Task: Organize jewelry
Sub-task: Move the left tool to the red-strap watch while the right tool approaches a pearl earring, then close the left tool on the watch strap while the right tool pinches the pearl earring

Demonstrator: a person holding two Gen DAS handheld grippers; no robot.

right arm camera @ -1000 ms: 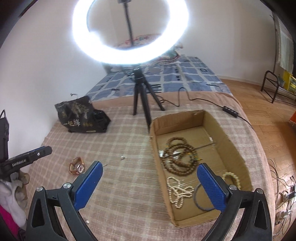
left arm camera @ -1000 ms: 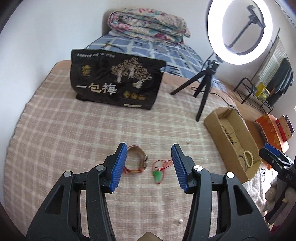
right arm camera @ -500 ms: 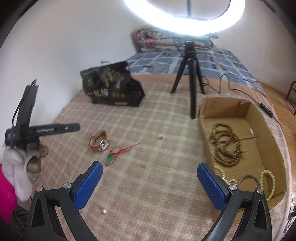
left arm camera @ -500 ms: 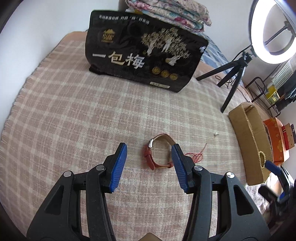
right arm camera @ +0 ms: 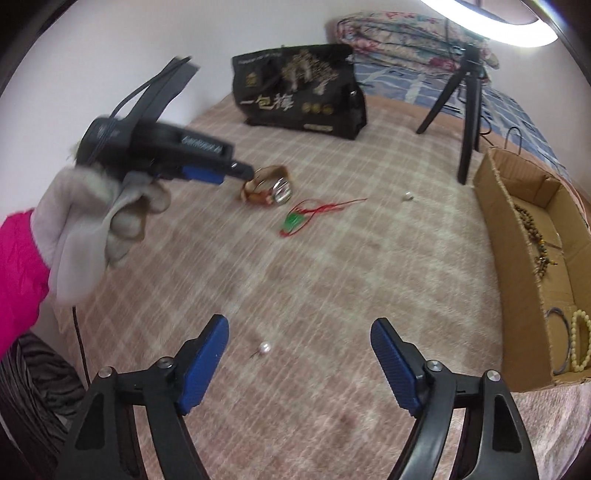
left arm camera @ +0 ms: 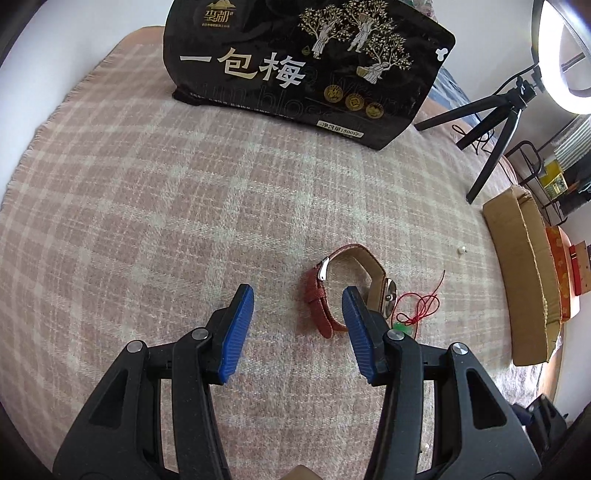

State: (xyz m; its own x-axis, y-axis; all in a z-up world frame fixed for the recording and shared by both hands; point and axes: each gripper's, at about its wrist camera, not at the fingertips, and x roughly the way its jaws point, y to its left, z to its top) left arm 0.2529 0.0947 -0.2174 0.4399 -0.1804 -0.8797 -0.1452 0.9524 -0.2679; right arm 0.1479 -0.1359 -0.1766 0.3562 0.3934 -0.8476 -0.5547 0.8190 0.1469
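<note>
A red-strapped watch (left arm camera: pixel 332 288) lies on the checked blanket, just ahead of my open left gripper (left arm camera: pixel 297 308); the right fingertip (left arm camera: pixel 352 306) sits inside the strap loop. A red cord with a green pendant (left arm camera: pixel 417 310) lies right of the watch. In the right wrist view the watch (right arm camera: pixel 267 184) and pendant (right arm camera: pixel 295 221) lie far ahead, with the left gripper (right arm camera: pixel 236 171) at the watch. My right gripper (right arm camera: pixel 299 350) is open and empty above a loose pearl (right arm camera: pixel 264 347). A cardboard box (right arm camera: pixel 517 258) at right holds bead strings and bangles.
A black snack bag (left arm camera: pixel 295 66) stands at the back of the blanket. A ring light tripod (left arm camera: pixel 495 122) stands beside the box (left arm camera: pixel 517 280). Another pearl (left arm camera: pixel 461 251) lies near the box. Folded quilts (right arm camera: pixel 406 33) lie on the bed behind.
My left gripper has moved forward and down to the watch, its right finger now inside the strap. My right gripper has swung left and lowered away from the box.
</note>
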